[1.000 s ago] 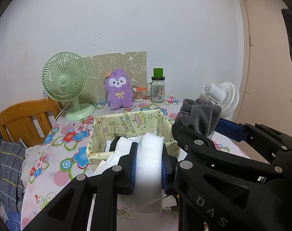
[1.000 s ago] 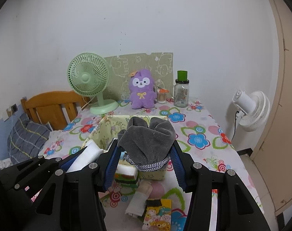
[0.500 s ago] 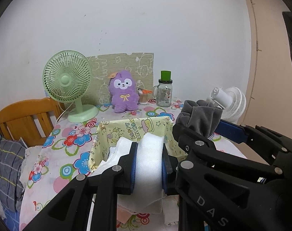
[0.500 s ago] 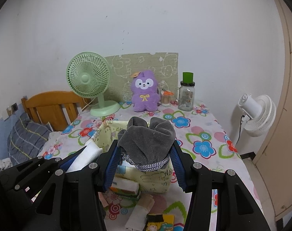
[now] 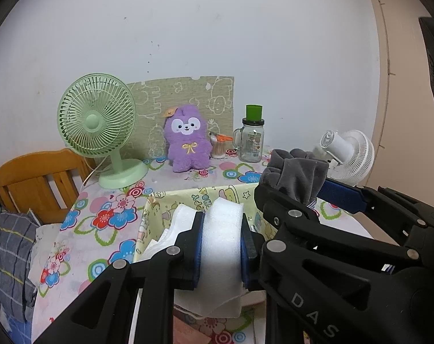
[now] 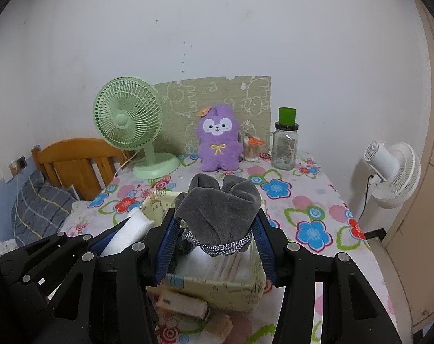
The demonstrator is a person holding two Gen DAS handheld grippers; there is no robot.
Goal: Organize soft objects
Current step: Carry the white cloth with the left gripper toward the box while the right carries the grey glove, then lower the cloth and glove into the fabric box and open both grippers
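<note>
My left gripper (image 5: 221, 245) is shut on a white foam pad (image 5: 221, 255) and holds it over the near edge of the yellow fabric basket (image 5: 217, 196). My right gripper (image 6: 217, 229) is shut on a grey velvet pouch with a silver cord (image 6: 219, 215), held above the same basket (image 6: 214, 289), which holds white folded items. In the left wrist view the pouch (image 5: 298, 176) and the right gripper (image 5: 311, 200) show on the right. In the right wrist view the foam (image 6: 128, 233) shows on the left.
A green desk fan (image 6: 131, 126), a purple plush toy (image 6: 219, 140), a glass jar with a green lid (image 6: 285, 143) and a cotton swab cup (image 6: 252, 149) stand at the table's back. A white floor fan (image 6: 394, 172) stands right, a wooden bed frame (image 6: 73, 160) left. Small packets (image 6: 182, 306) lie before the basket.
Both grippers have moved forward and lower toward the basket, each still holding its object. The basket now sits closer under the fingers.
</note>
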